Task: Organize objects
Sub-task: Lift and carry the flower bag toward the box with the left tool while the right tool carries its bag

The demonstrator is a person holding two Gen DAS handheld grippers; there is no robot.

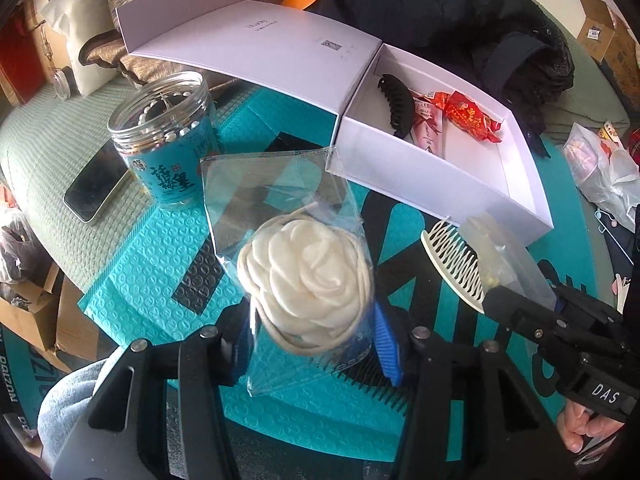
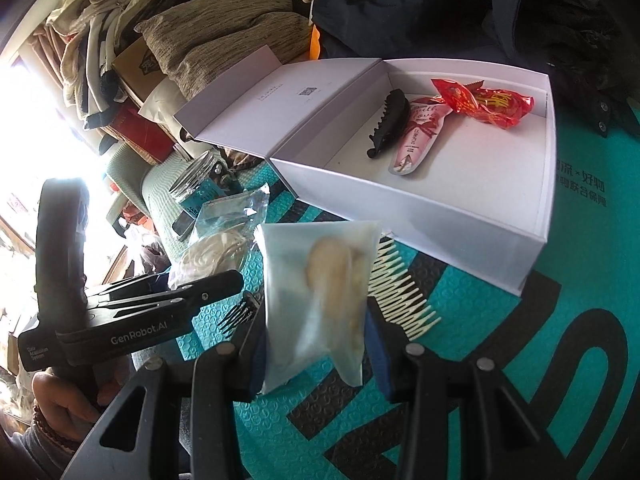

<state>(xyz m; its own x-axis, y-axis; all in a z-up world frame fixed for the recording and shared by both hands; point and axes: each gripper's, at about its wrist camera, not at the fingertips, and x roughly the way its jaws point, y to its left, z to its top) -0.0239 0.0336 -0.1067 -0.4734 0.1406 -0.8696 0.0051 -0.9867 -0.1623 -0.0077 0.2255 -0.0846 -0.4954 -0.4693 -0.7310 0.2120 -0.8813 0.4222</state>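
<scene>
Both grippers pinch bagged items above the teal mat.

The left gripper (image 1: pixel 308 344) clamps a clear bag with a white flower (image 1: pixel 308 276); the right gripper (image 2: pixel 316 344) clamps a frosted pouch (image 2: pixel 320 300), just short of the white box (image 2: pixel 532 216) near wall. The box floor is half bare. Only the left view shows the phone (image 1: pixel 96 180).

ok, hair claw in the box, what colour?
Black hair claw, clearest in the right wrist view.

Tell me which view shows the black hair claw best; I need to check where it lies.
The right wrist view: the black hair claw lies unobstructed inside the white box. The left wrist view shows it smaller, partly behind the box wall.
</scene>
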